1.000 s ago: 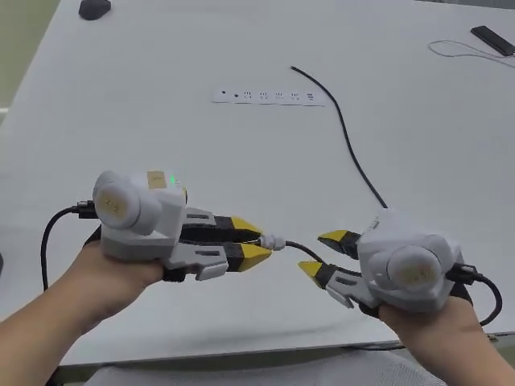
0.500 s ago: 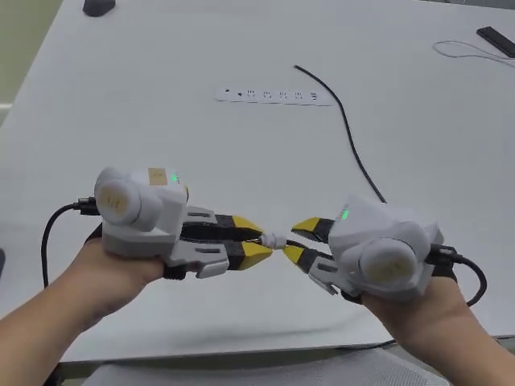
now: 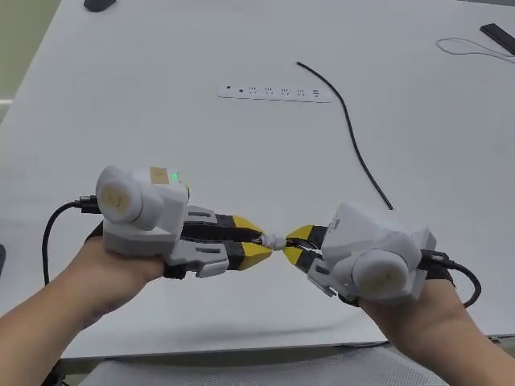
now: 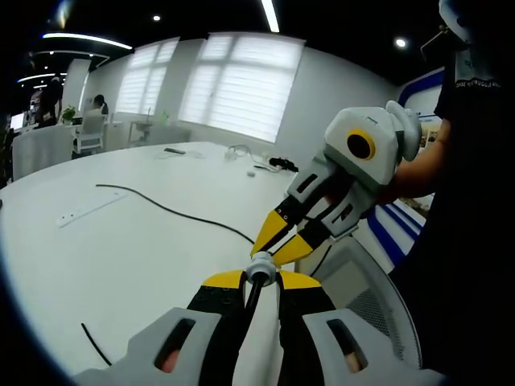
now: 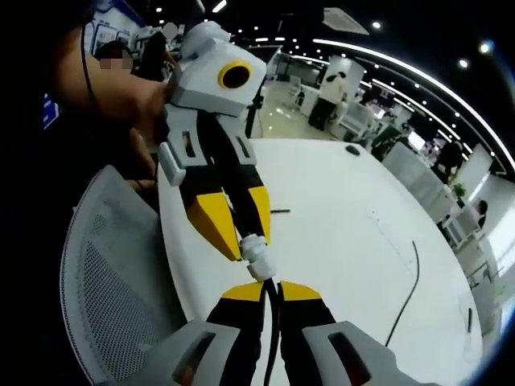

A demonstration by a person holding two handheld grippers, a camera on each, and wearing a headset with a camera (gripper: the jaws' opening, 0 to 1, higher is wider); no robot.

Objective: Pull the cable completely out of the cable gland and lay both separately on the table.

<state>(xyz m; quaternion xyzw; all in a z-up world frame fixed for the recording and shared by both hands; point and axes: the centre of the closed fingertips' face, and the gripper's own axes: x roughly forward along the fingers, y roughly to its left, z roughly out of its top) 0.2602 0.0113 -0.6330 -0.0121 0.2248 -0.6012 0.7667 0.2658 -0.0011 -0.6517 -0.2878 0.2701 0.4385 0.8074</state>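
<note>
My left gripper (image 3: 259,245) is shut on the white cable gland (image 3: 273,240), which juts out past its yellow tips. My right gripper (image 3: 294,245) faces it tip to tip and is shut on the black cable (image 3: 354,145) right beside the gland. Behind the right gripper the cable trails away across the white table. The left gripper view has the gland (image 4: 260,269) between my own tips (image 4: 261,279), with the right gripper (image 4: 269,251) touching from above. In the right gripper view the cable (image 5: 272,318) runs between my jaws up to the gland (image 5: 256,257).
A white power strip (image 3: 275,92) lies at mid table, close to the cable's far end. A dark mouse (image 3: 98,4) sits at the far left corner; a thin white wire (image 3: 467,50) and a black device (image 3: 499,34) at far right. A mesh chair (image 5: 113,281) stands below the table's edge.
My right gripper moved left from an open stance to the gland and shut on the cable beside it. The left gripper kept its hold and place.
</note>
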